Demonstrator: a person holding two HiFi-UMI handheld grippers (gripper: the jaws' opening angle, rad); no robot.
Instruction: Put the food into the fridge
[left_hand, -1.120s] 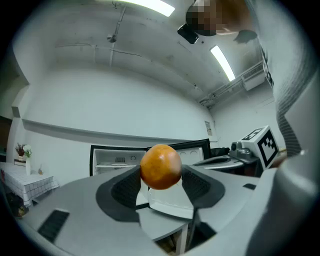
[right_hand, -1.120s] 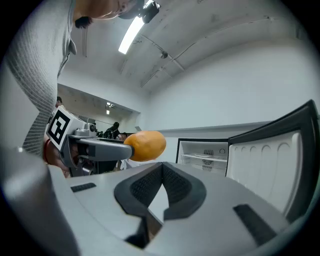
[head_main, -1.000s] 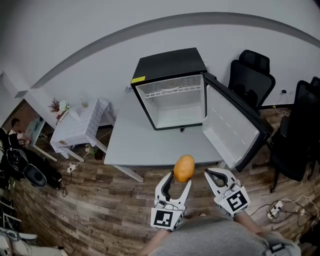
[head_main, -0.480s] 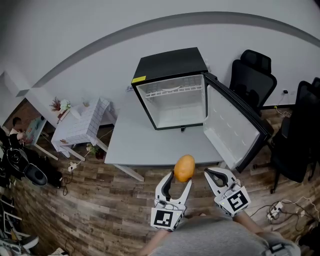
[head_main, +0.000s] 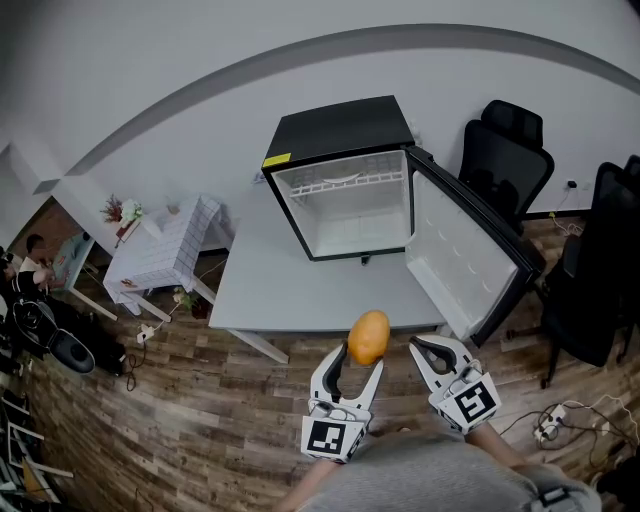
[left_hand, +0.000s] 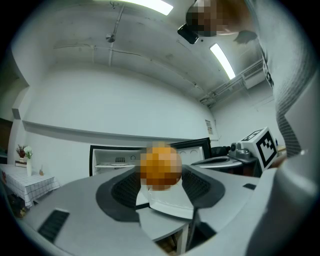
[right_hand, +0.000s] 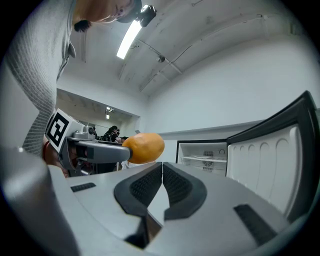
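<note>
- The orange-yellow fruit (head_main: 368, 336) sits just below the centre of the head view, pinched between the two jaws of the left tongs (head_main: 359, 358). It shows against the near edge of the tabletop (head_main: 290, 285).
- In the left gripper view the fruit (left_hand: 160, 167) fills the gap at the tips of the left tongs (left_hand: 160, 184), with a dark ribbed pad touching it on either side.
- The right tongs (head_main: 421, 348) are just to the right of the fruit and do not touch it. In the right gripper view their jaws (right_hand: 162, 175) are pressed together with nothing between them, and the fruit (right_hand: 143, 148) appears up and to the left of them.
- Both tongs point up the frame toward the fridge (head_main: 340, 135). This is a small black box standing on the far part of the grey tabletop, above centre.
- The fridge door (head_main: 462, 250) is swung wide open to the right. The inside is white, with a wire shelf near the top.
- The floor (head_main: 200, 410) is wood plank.
- Black office chairs (head_main: 505, 150) stand at the right.
- A small white table (head_main: 160, 250) stands at the left.
- A pale wall curves across the top.
</note>
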